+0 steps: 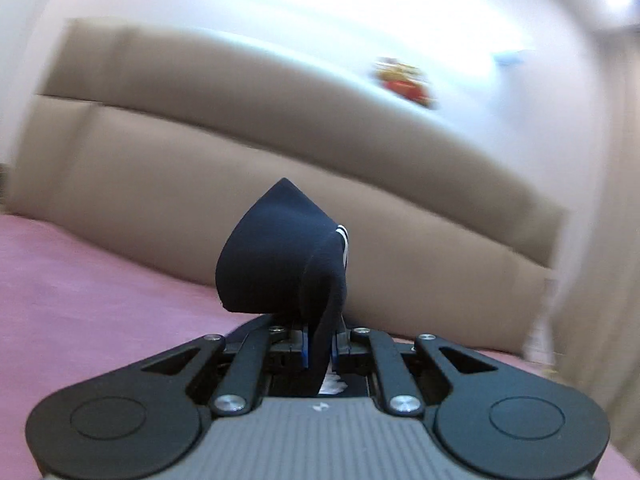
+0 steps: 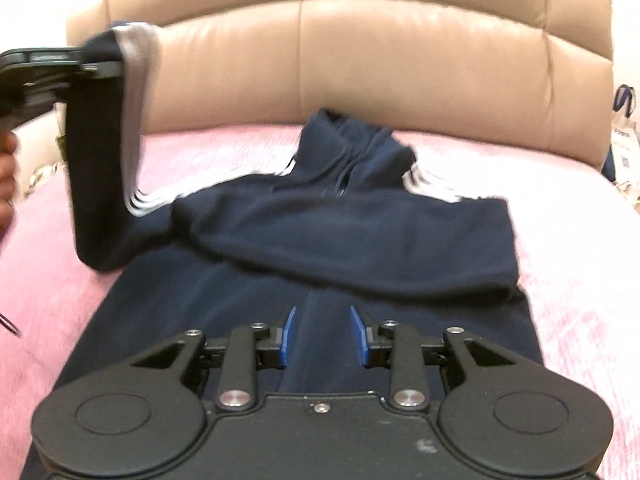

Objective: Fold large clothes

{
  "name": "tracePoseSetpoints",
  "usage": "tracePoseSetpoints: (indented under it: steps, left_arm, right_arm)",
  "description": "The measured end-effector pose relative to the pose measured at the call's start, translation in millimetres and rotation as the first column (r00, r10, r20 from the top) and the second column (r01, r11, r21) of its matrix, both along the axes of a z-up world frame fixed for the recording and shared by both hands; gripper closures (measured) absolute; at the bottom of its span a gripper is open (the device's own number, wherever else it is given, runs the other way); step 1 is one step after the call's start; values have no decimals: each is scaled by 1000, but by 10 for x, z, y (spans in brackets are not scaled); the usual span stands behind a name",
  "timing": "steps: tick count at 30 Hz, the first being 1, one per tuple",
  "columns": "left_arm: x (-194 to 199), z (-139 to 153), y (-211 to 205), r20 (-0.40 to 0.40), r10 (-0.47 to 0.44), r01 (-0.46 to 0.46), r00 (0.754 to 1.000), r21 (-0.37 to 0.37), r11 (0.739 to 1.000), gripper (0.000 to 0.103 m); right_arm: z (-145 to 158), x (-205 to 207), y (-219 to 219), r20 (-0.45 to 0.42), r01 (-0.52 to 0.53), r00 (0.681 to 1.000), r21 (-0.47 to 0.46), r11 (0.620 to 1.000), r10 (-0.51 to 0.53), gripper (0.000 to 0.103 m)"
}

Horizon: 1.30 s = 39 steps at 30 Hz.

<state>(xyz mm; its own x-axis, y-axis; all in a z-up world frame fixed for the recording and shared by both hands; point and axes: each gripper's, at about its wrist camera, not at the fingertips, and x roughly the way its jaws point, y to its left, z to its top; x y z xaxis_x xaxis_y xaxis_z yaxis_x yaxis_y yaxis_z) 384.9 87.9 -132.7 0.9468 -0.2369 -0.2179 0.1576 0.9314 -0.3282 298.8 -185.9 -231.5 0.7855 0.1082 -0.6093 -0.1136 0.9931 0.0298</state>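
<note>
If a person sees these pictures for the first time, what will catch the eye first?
The navy jacket with white stripes, spread on the pink bed cover. Then its sleeve, lifted at the left by the left gripper, shut on it. The right gripper hangs open above the jacket.

bed w/ pink cover (image 2: 560,240) | navy jacket (image 2: 320,232) lying flat on it | beige headboard (image 2: 400,60) behind

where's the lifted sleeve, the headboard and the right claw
lifted sleeve (image 2: 100,184): right wrist view, on its hanging dark part below the left claw (image 2: 116,66)
headboard (image 2: 400,60): right wrist view, middle beige panel
right claw (image 2: 323,334): right wrist view, gap between its blue pads
</note>
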Motion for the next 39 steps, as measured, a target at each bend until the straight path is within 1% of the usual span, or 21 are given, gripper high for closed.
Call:
tracePoseSetpoints:
  steps: [2, 4, 5, 6, 8, 10, 11, 13, 15, 19, 21, 23, 24, 25, 26, 29, 32, 34, 36, 38, 39]
  left_arm:
    - [74, -45, -490, -6, -115, 115, 993, -6, 993, 91]
    - [155, -173, -934, -35, -229, 229, 973, 11, 973, 79]
    - [210, -284, -1145, -67, -278, 280, 958, 26, 960, 63]
    - [284, -428, -1301, -113, -300, 306, 947, 42, 951, 42]
    - [393, -720, -1463, -206, -289, 308, 935, 66, 949, 29]
    - [433, -926, -1460, -274, -293, 316, 916, 43, 948, 31]
    - [423, -1034, -1313, -298, -291, 309, 909, 14, 951, 31]
    - [412, -1140, -976, -307, -280, 281, 910, -41, 959, 31]
    - [413, -1150, -670, -297, -240, 233, 924, -60, 971, 31]
    - [513, -995, -126, -269, -94, 82, 959, -55, 995, 31]
    - [536, -919, 56, -259, -16, 7, 966, -33, 999, 31]
    - [586, -880, 213, -254, 40, -45, 966, -12, 999, 31]
    - [649, -851, 225, -259, 58, -62, 964, -8, 998, 31]
    - [695, -842, 268, -266, 70, -75, 961, -9, 997, 31]
    - [746, -855, 305, -275, 82, -88, 958, -11, 996, 31]
    - [828, -861, 279, -297, 86, -91, 951, -5, 996, 32]
    - [909, -852, 154, -309, 73, -67, 948, 28, 997, 38]
    - [900, -809, 69, -314, 38, -29, 949, 35, 999, 42]
    - [983, -793, -73, -320, -1, 13, 947, 35, 999, 43]
    - [1120, -844, -255, -357, -34, 62, 933, 67, 996, 43]
    - [1193, -899, -351, -388, -40, 85, 921, 98, 992, 44]
  right_arm:
    - [23, 37, -60, 14, 20, 1000, 6, 1000, -20, 66]
    - [-15, 88, -155, 5, 46, 999, 14, 999, -46, 66]
    - [-51, 120, -198, -10, 63, 998, 19, 998, -62, 61]
    - [-105, 155, -238, -33, 83, 996, 28, 996, -82, 46]
    - [-243, 230, -330, -89, 106, 991, 61, 992, -101, 31]
    - [-368, 321, -405, -131, 110, 987, 90, 990, -97, 31]
    - [-405, 371, -439, -139, 113, 985, 103, 988, -98, 31]
    - [-443, 495, -526, -140, 134, 984, 147, 980, -113, 29]
    - [-445, 615, -632, -126, 175, 980, 212, 961, -151, 26]
    - [-476, 979, -854, -136, 235, 970, 311, 921, -202, 24]
    - [-570, 1212, -942, -192, 255, 961, 344, 904, -198, 24]
    - [-706, 1407, -996, -270, 254, 950, 378, 890, -156, 24]
    - [-775, 1476, -997, -296, 236, 948, 409, 882, -116, 39]
    - [-802, 1516, -968, -302, 202, 950, 425, 882, -71, 57]
    - [-791, 1544, -923, -308, 176, 950, 412, 894, -45, 92]
    - [-516, 1471, -757, -202, 96, 979, 326, 940, -30, 92]
    - [-104, 1422, -761, -90, 73, 995, 260, 963, -51, 92]
    - [146, 1397, -854, -11, 107, 994, 182, 977, -107, 92]
    - [276, 1370, -957, 47, 171, 983, 111, 979, -177, 92]
    - [216, 1394, -1114, 29, 224, 973, 74, 972, -227, 92]
    - [86, 1485, -1190, -26, 259, 966, 66, 964, -258, 85]
